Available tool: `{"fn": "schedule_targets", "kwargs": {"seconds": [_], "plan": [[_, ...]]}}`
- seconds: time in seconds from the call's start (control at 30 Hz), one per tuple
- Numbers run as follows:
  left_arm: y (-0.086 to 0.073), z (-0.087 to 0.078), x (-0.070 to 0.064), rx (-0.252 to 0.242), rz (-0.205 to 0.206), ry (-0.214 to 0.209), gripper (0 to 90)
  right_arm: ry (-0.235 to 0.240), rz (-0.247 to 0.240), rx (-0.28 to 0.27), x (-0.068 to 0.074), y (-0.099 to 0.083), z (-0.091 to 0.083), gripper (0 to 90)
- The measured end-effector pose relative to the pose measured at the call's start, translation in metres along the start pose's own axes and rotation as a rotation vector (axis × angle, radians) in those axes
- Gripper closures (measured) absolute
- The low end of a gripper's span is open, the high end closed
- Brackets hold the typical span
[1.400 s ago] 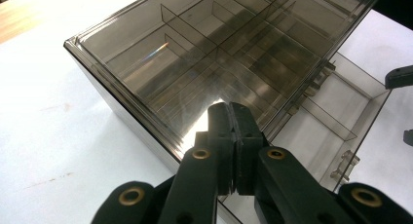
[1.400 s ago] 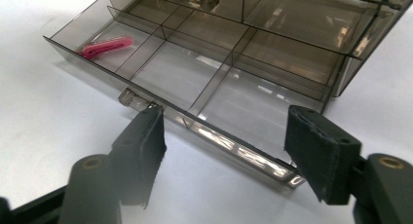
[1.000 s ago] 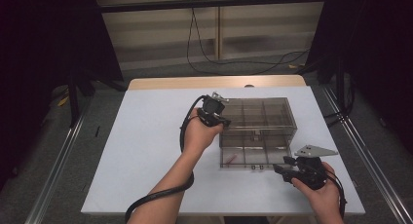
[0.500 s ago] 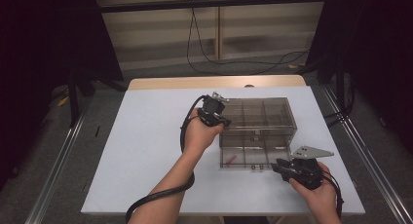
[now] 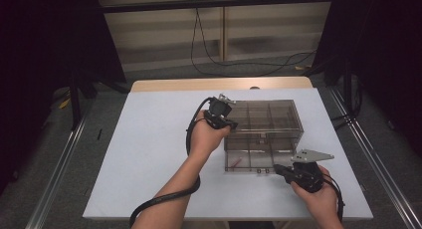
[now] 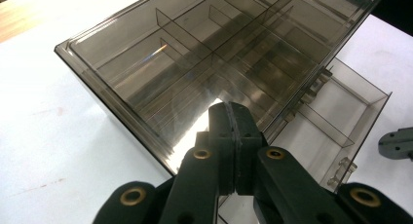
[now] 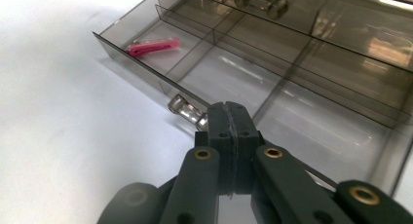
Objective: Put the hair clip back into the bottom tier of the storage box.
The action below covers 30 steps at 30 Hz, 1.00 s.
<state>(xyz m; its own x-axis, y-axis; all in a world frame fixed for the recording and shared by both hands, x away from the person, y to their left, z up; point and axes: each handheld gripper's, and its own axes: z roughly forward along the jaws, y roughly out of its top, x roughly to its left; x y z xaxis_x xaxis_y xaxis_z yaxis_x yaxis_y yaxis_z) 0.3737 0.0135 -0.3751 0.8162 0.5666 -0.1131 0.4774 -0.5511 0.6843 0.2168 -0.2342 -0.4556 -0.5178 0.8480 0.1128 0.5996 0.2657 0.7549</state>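
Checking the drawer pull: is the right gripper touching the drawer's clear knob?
Cannot tell. In the right gripper view the shut jaws of the right gripper overlap the drawer front beside the clear knob; no contact or gap shows plainly.

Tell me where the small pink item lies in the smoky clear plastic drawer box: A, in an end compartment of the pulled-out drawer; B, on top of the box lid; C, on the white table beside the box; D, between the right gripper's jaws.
A: the small pink item lies flat in an end compartment of the pulled-out drawer, while the right gripper has its jaws closed on nothing.
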Motion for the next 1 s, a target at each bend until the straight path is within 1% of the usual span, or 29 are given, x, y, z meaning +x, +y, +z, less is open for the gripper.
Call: {"fn": "schedule_targets", "kwargs": {"seconds": [0.23, 0.37, 0.4, 0.57, 0.67, 0.9, 1.0], "plan": [[0.001, 0.002, -0.001, -0.001, -0.001, -0.005, 89.7, -0.005, -0.006, -0.002, 0.004, 0.0, 0.005, 90.0], [0.001, 0.001, -0.001, -0.002, -0.004, -0.008, 89.7, -0.005, -0.009, -0.014, 0.005, -0.001, 0.009, 90.0], [0.001, 0.002, -0.001, -0.009, -0.016, -0.01, 89.7, -0.004, -0.01, -0.013, 0.006, -0.001, 0.011, 90.0], [0.0, 0.001, -0.001, -0.007, -0.014, -0.007, 89.8, 0.003, -0.018, -0.009, 0.009, -0.001, 0.017, 90.0], [-0.001, 0.002, 0.0, -0.016, -0.01, -0.014, 89.8, 0.004, -0.019, -0.004, 0.012, -0.001, 0.021, 90.0], [0.0, 0.002, 0.0, -0.013, -0.011, -0.014, 89.8, -0.002, -0.021, -0.012, 0.013, 0.0, 0.023, 90.0], [0.0, 0.002, -0.001, -0.009, -0.005, -0.006, 90.0, -0.004, -0.028, -0.013, 0.014, 0.001, 0.024, 90.0]]}}
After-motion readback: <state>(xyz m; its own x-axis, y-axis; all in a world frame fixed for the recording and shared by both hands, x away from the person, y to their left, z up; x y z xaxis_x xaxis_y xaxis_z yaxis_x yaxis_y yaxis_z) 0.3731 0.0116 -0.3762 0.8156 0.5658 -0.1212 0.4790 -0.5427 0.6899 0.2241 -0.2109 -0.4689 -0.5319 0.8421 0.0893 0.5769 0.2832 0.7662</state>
